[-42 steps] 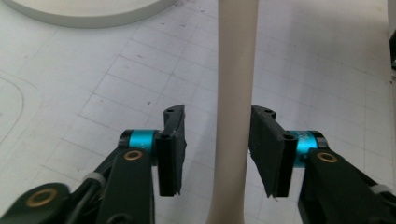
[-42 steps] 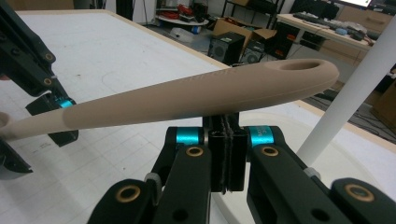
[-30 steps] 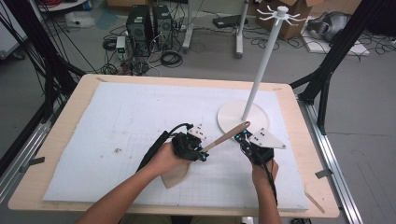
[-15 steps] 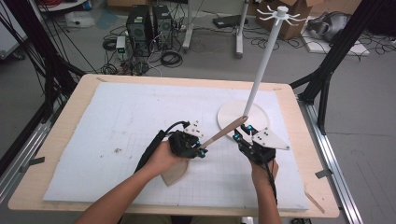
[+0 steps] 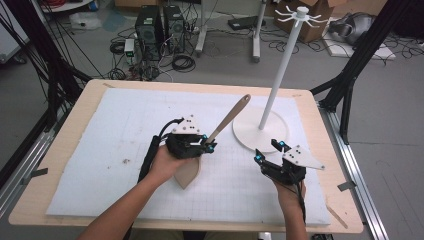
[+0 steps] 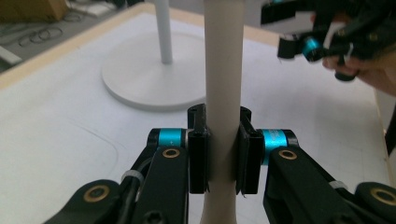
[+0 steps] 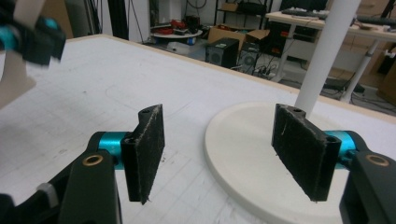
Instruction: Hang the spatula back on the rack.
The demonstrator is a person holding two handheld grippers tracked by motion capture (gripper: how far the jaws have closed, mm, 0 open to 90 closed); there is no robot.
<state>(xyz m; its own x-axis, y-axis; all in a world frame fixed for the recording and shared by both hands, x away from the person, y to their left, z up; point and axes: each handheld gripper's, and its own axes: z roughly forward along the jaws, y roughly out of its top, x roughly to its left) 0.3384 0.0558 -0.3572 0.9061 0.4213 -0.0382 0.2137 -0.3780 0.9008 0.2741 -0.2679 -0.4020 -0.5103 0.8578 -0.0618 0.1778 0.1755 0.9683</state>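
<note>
Spatula (image 5: 227,120) clenched by its handle in the left gripper (image 5: 207,145), mid-frame.
Right gripper (image 5: 267,151), lower right, jaws just opening, nothing between them, beside the stand's base (image 5: 250,132).

Your spatula (image 5: 223,126): pale beige wood. Stand (image 5: 276,90): white. Mat (image 5: 90,150): white, faint grid. Table (image 5: 60,145) rim: light tan. Your grippers' jaws: black, cyan collars.

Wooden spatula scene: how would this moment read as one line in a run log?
left gripper: shut on wooden spatula handle, lifted | right gripper: just opened, nothing between pads | white stand: on mat, untouched
</note>
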